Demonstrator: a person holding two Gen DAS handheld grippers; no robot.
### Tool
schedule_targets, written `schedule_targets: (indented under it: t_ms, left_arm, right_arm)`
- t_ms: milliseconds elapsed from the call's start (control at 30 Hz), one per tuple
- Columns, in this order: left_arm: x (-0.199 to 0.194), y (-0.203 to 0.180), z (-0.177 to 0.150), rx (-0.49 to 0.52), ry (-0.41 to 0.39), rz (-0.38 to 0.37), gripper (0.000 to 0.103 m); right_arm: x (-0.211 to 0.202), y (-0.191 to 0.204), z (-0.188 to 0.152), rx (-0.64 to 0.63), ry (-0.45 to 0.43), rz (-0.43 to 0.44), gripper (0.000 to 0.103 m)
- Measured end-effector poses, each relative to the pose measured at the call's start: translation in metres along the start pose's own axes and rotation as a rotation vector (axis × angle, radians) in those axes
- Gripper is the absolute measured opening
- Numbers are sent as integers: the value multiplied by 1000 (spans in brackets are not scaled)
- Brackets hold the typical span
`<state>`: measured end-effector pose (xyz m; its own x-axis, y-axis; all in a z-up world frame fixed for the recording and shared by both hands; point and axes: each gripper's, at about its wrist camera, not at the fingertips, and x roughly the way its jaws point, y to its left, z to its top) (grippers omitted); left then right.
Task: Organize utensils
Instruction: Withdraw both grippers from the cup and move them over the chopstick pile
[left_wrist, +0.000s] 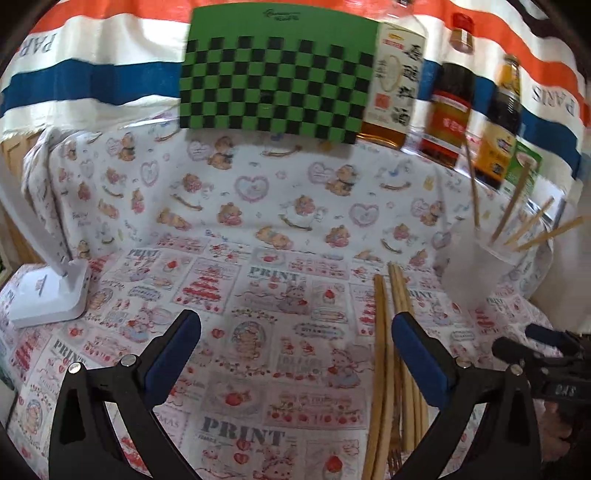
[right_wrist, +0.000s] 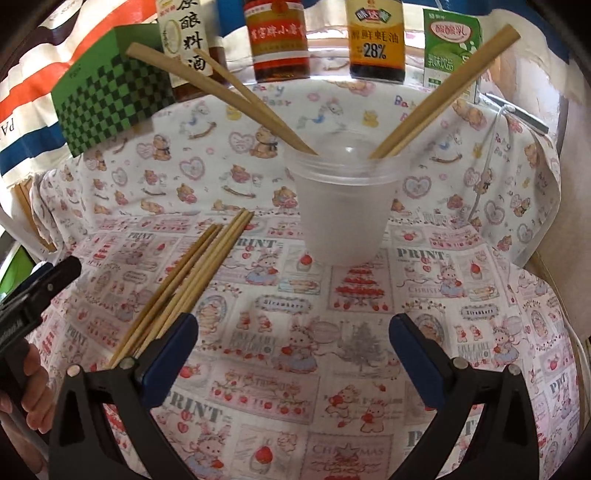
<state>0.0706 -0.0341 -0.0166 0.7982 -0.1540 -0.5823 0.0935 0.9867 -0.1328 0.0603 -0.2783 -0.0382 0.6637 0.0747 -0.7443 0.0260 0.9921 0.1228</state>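
Note:
Several wooden chopsticks (left_wrist: 384, 369) lie in a bundle on the printed cloth, just left of my left gripper's right finger. My left gripper (left_wrist: 295, 332) is open and holds nothing. In the right wrist view the same bundle of chopsticks (right_wrist: 184, 280) lies at the left, its near end by the left finger. My right gripper (right_wrist: 293, 334) is open and empty, and faces a frosted plastic cup (right_wrist: 343, 206). Several chopsticks (right_wrist: 439, 92) stand slanted in that cup. The cup (left_wrist: 480, 269) also shows at the right of the left wrist view.
A green checkered board (left_wrist: 277, 74) and several sauce bottles (left_wrist: 450, 110) stand along the back, with a green carton (right_wrist: 450, 48) beside them. A white lamp base (left_wrist: 48, 295) sits at the left. The other gripper (left_wrist: 546, 365) and a hand (right_wrist: 33, 391) show at the frame edges.

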Motion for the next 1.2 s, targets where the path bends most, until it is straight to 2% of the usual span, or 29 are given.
schedule_targets:
  t_ms: [133, 233, 367, 433, 467, 500, 633, 800, 1000, 1200]
  left_arm:
    - [10, -10, -2, 59, 65, -47, 101]
    - [16, -22, -6, 108, 122, -90, 92]
    - [24, -32, -12, 121, 181, -121, 73]
    - [32, -32, -15, 110, 236, -128, 59]
    - [36, -32, -17, 103, 263, -132, 49]
    - [40, -31, -19, 98, 288, -134, 43]
    - [42, -36, -23, 121, 310, -157, 42]
    - [40, -39, -25, 139, 316, -188, 42]
    - [40, -40, -24, 140, 317, -182, 42]
    - [40, -40, -23, 140, 318, -181, 41]
  right_arm:
    - [5, -4, 0, 6, 30, -55, 103]
    - [6, -7, 1, 17, 38, -58, 103]
    - [4, -6, 1, 16, 38, -37, 103]
    - [3, -3, 1, -5, 36, -43, 103]
    - [4, -3, 1, -8, 50, -36, 103]
    - [7, -4, 2, -2, 71, -22, 103]
    - [16, -16, 1, 81, 146, 21, 103]
    - [16, -19, 1, 74, 135, -10, 103]
    - [5, -15, 4, 39, 83, -29, 103]
    - [6, -15, 4, 39, 90, -17, 103]
